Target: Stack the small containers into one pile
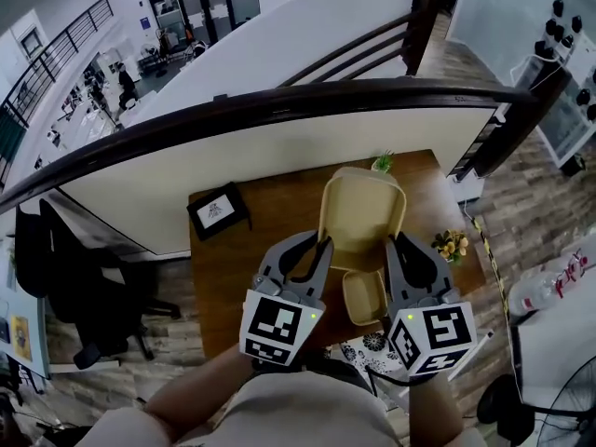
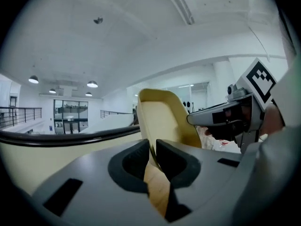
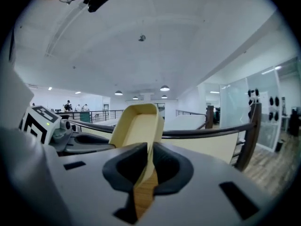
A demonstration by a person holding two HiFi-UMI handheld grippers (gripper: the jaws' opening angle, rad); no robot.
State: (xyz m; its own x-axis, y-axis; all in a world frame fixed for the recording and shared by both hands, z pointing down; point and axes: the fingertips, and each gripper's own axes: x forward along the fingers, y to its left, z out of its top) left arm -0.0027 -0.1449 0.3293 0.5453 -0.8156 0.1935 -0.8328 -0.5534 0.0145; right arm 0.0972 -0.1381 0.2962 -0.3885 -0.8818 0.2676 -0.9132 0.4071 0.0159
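A large beige rectangular pulp tray (image 1: 363, 210) is held aloft near a smaller beige tub (image 1: 365, 296), opposite rims clamped by the left gripper (image 1: 323, 246) and right gripper (image 1: 397, 242), probably for steady stacking.

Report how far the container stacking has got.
Done: nothing is stacked yet. In hand: the left gripper and the right gripper are each shut on an opposite rim of the large beige container, holding it between them. Left: the small beige container sits by itself on the table, nearer the person, and the two have yet to become one pile.
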